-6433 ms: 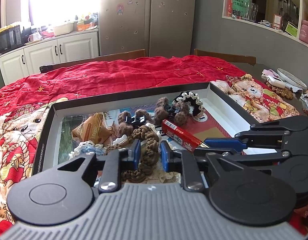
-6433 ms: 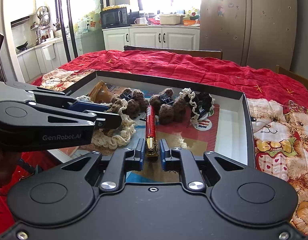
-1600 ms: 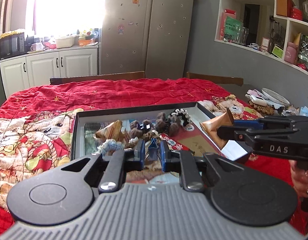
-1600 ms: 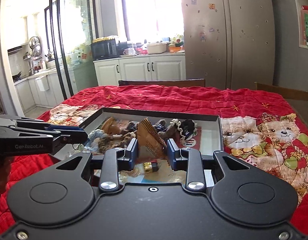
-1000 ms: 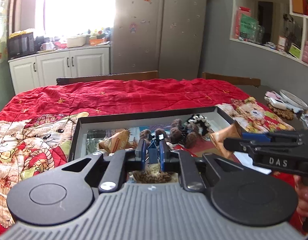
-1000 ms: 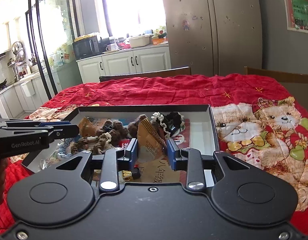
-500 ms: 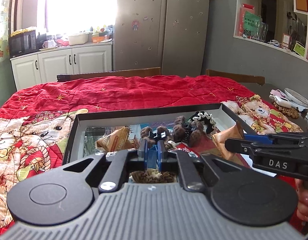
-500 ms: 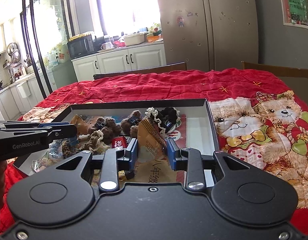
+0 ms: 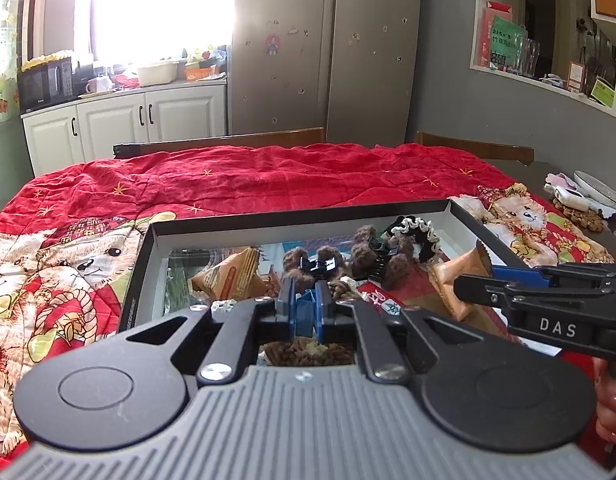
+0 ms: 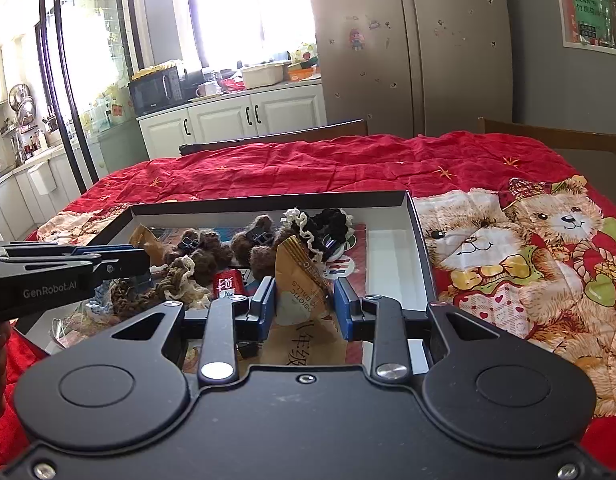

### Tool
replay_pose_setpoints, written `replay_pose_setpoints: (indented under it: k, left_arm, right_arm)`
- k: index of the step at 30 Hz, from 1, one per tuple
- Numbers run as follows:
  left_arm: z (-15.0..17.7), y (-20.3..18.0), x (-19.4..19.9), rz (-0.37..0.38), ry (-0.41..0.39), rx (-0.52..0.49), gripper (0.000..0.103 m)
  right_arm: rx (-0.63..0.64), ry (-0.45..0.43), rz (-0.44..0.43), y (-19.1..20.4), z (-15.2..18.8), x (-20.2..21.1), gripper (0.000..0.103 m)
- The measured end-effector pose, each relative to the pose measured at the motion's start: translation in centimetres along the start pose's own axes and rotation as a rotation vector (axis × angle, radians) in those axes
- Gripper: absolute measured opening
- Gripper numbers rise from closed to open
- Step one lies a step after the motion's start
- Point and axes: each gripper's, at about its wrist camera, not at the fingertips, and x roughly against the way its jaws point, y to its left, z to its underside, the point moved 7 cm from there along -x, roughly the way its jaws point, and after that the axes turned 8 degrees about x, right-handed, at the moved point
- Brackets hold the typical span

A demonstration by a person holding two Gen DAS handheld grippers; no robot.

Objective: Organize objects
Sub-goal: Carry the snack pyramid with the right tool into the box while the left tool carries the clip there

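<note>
A shallow black-rimmed tray lies on a red bear-print quilt and holds brown fuzzy hair clips, a black-and-white scrunchie, a red tube, braided bands and a tan snack packet. My left gripper is shut on a small blue clip above the tray's near side. My right gripper is shut on a second tan snack packet, held upright over the tray's right half.
The red quilt covers the table around the tray. Wooden chair backs stand at the far edge. A plate and small items lie at the far right. Kitchen cabinets and a fridge stand behind.
Both grippers have kept their hold over the last second. The left one has sunk a little toward the tray; the right one has drifted slightly closer with the packet.
</note>
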Motion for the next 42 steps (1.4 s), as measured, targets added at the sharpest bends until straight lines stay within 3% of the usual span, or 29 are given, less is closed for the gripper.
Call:
replay_pose_setpoints:
  k: [28,34,37,42]
  left_arm:
    - [0.77,-0.02,-0.86,-0.008,0.019,-0.033,0.015]
    - [0.78,0.04,-0.75,0.003,0.021,-0.027,0.023]
    - [0.76,0.03,-0.75,0.005,0.02,-0.029,0.038]
    - [0.64,-0.12,-0.53,0.006,0.014,-0.031,0.038]
  right_arm:
    - [0.036,0.022,0.003,0.45,0.58,-1.06,0.031]
    - [0.037,0.022,0.002,0.45,0.58,-1.04,0.031]
    - [0.035,0.023,0.001,0.42,0.58,-1.04,0.032]
    - [0.03,0.022,0.002,0.43,0.64,-1.02,0.033]
